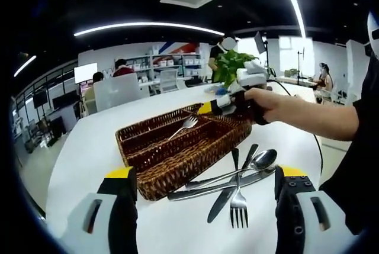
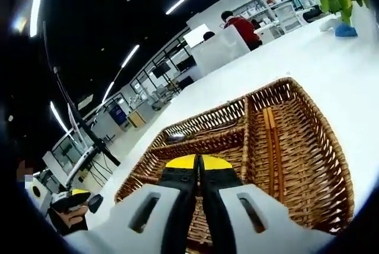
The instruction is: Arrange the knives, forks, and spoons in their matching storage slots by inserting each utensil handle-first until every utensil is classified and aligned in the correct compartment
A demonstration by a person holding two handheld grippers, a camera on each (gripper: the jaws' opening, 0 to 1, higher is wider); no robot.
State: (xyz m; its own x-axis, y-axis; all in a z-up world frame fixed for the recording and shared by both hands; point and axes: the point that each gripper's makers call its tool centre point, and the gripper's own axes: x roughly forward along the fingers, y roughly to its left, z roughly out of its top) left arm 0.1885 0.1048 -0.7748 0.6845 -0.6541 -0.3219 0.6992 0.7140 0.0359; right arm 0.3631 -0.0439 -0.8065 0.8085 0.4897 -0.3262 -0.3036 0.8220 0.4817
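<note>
One fork (image 1: 238, 198) – between open left fingers (image 1: 121, 192).

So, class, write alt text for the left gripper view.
A wicker tray on a white table holds a fork, with the right claw above it. Beside the tray lie a spoon, fork and knives.

white table (image 1: 177, 230), wicker tray (image 1: 177, 147), loose cutlery (image 1: 234, 186)

Right gripper view: right gripper (image 2: 199, 168) hides the wicker basket's (image 2: 308, 147) lower centre; anything between its jaws indiscernible.
</note>
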